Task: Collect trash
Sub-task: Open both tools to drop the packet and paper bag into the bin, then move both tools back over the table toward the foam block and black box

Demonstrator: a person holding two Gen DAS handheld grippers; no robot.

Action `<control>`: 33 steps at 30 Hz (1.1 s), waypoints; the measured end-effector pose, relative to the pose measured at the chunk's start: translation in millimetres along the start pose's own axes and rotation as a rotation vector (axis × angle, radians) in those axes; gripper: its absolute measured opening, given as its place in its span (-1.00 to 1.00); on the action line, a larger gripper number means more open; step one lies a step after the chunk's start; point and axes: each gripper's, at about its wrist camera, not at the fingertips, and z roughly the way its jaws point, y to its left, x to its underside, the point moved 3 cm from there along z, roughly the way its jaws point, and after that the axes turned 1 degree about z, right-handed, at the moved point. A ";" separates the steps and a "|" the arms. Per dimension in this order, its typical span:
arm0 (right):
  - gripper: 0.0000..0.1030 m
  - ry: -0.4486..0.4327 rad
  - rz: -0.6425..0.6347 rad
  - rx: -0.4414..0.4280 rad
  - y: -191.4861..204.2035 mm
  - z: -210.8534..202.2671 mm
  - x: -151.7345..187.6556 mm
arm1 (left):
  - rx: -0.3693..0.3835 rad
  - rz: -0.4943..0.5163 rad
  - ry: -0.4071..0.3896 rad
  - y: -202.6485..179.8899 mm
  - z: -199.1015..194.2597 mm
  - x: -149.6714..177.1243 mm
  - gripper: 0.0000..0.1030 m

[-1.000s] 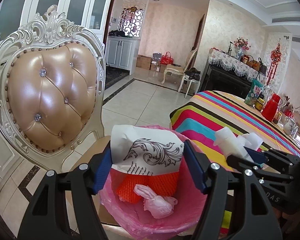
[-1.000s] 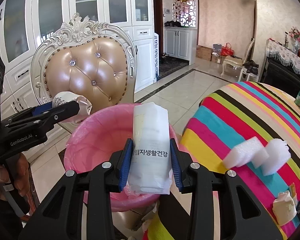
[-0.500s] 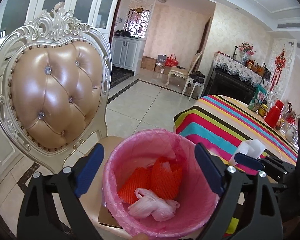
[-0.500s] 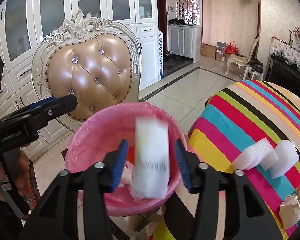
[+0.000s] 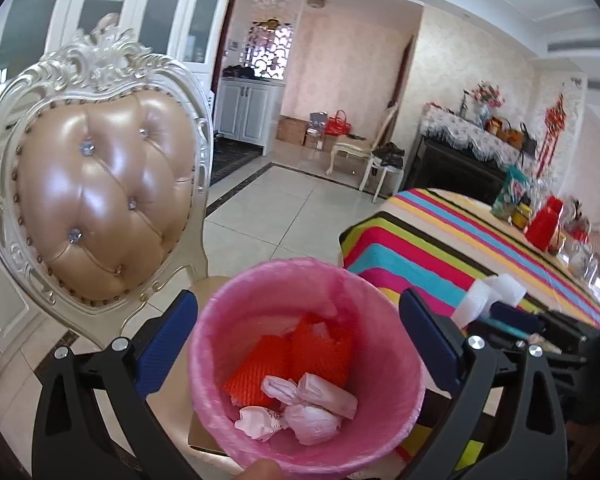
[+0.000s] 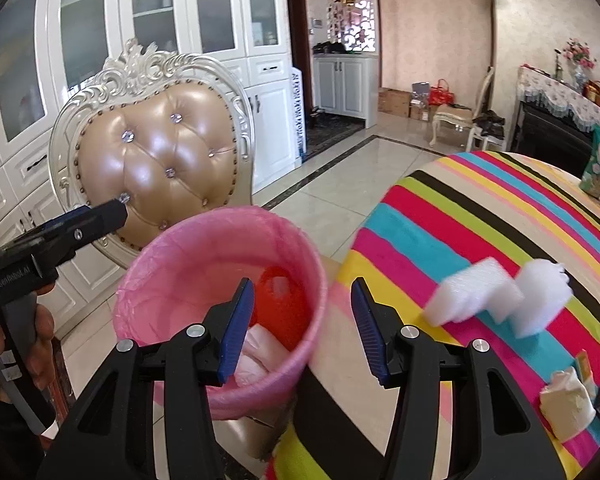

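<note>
**Ann:** Trash in the pink-lined bin (image 5: 306, 368), that's the story right now. Orange netting (image 5: 288, 354) bunched against the far inside wall, and in front of it a pile of knotted pale pink plastic bags (image 5: 308, 404) with a crumpled white wrapper (image 5: 256, 424) at the low left.

**Bo:** And the bin sits on the seat of that cream chair (image 5: 104, 200), tan tufted back rising behind it, just beside the edge of the striped surface (image 5: 440, 252).

**Ann:** Left gripper (image 5: 298, 344) is spread wide, blue pads out on either side of the bin's mouth, nothing between them. It hangs right above the opening.

**Bo:** Same over here: the right gripper (image 6: 302, 328) is released, jaws apart and bare. Its left pad is over the bin's rim (image 6: 320, 280), its right pad over the surface edge.

**Ann:** From this side you catch the orange netting (image 6: 280, 304) again down in the liner, pink bags (image 6: 260, 348) below it.

**Bo:** More trash waits out on the stripes: two white foam pieces (image 6: 500, 296), blocky and ragged, touching each other, a touch blurred. Nearer the lower right, a crumpled cream packet (image 6: 566, 404) lies beside a small dark box at the frame edge.

**Ann:** The left gripper's body (image 6: 56, 236) shows at the left of the right view, a hand (image 6: 20, 344) wrapped round its handle.
</note>
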 end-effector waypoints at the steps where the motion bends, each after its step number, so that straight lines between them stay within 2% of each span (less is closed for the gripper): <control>1: -0.02 -0.003 0.007 0.009 -5.4 -3.3 1.9 | 0.005 0.012 0.003 -4.8 1.4 0.4 0.83; 5: -0.01 -0.010 0.034 0.044 -27.1 -14.7 9.2 | 0.046 0.045 0.014 -27.5 6.8 3.0 0.73; 12: 0.02 -0.024 0.097 0.124 -79.7 -42.0 28.5 | 0.160 0.045 0.033 -66.7 14.0 8.4 0.73; 20: 0.09 -0.043 0.165 0.215 -137.9 -71.5 46.7 | 0.208 0.077 0.057 -110.6 23.4 13.6 0.73; 33: 0.39 -0.077 0.270 0.355 -215.0 -100.6 66.9 | 0.260 0.150 0.083 -172.5 37.2 23.7 0.73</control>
